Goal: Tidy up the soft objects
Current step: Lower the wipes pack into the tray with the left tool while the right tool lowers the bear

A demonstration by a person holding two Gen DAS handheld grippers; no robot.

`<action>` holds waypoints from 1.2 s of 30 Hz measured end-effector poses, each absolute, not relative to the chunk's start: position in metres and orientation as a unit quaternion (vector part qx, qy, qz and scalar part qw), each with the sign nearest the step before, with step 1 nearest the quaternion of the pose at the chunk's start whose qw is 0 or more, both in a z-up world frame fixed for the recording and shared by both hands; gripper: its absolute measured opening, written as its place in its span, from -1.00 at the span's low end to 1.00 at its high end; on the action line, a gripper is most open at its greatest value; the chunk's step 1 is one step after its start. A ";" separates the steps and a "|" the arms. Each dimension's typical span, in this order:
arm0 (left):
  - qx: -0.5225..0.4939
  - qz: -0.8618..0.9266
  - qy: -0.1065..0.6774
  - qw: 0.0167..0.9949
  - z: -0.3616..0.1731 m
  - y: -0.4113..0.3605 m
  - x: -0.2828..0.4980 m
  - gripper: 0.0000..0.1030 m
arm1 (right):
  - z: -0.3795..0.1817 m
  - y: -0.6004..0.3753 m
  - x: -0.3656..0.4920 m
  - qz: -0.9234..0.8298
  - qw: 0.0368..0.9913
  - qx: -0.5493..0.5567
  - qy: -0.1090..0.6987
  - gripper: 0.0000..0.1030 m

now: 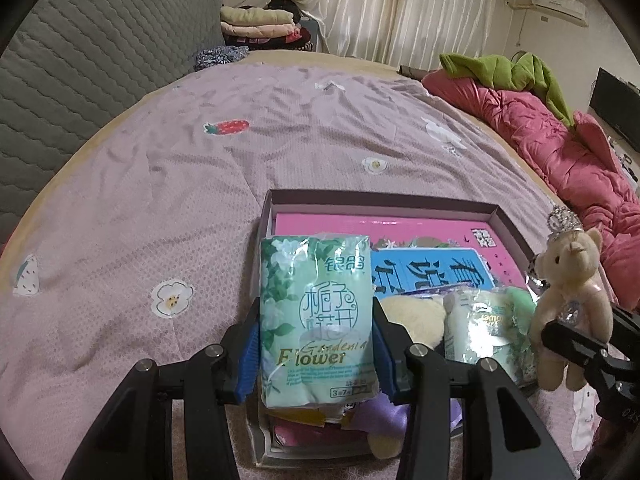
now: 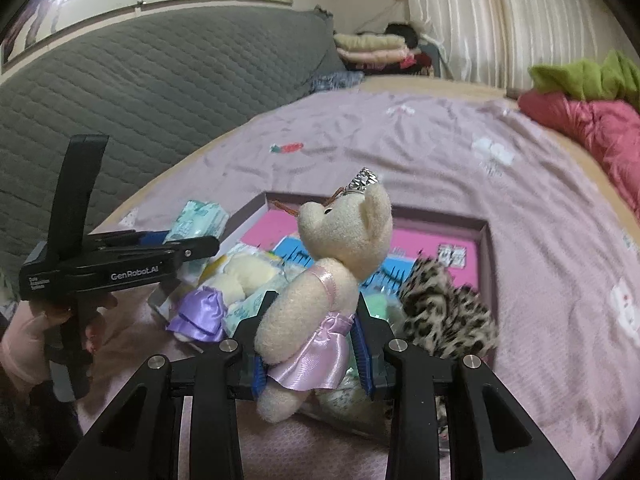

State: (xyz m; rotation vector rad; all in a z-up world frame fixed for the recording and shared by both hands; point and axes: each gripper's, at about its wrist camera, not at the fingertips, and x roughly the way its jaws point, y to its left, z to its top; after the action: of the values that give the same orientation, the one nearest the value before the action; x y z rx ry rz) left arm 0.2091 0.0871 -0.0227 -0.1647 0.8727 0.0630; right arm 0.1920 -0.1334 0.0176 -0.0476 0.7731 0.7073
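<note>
Pink bedding with strawberry and flower prints (image 1: pixel 248 152) covers the bed, and a shallow cardboard box (image 1: pixel 384 199) sits open on it as the collecting place. Inside the box lie a pink printed board along the bottom, a second tissue pack (image 1: pixel 486 330), a cream plush toy (image 1: pixel 416 318) with a purple satin skirt, something pale green, and a leopard-print cloth (image 2: pixel 448 312) at the box's right side. By the look of it the sorting is partly done: several soft things are already in, and two are being carried.

The left gripper (image 1: pixel 316 344) is clamped on a green tissue pack (image 1: pixel 316 316), held upright over the near left corner of the box. The right gripper (image 2: pixel 310 344) squeezes a small teddy bear (image 2: pixel 320 280) in a crown and pink dress at its waist, above the near edge of the box. Both seem meant to go in next.
</note>
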 end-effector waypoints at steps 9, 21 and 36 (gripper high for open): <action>-0.070 0.028 0.440 0.895 -0.028 0.084 0.210 -0.07 | 0.003 -0.132 0.190 0.326 0.864 -0.046 0.381 -0.26; -0.067 0.019 0.455 0.888 -0.032 0.084 0.211 -0.06 | 0.017 -0.131 0.178 0.298 0.885 -0.096 0.345 0.11; -0.081 0.013 0.462 0.883 -0.036 0.087 0.212 -0.05 | 0.032 -0.131 0.168 0.283 0.903 -0.122 0.298 0.14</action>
State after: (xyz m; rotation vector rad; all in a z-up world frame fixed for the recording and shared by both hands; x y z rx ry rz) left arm 0.2117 0.0873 -0.0355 -0.1686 0.9627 0.0278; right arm 0.1677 -0.1310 0.0319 -0.2522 0.6162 0.5860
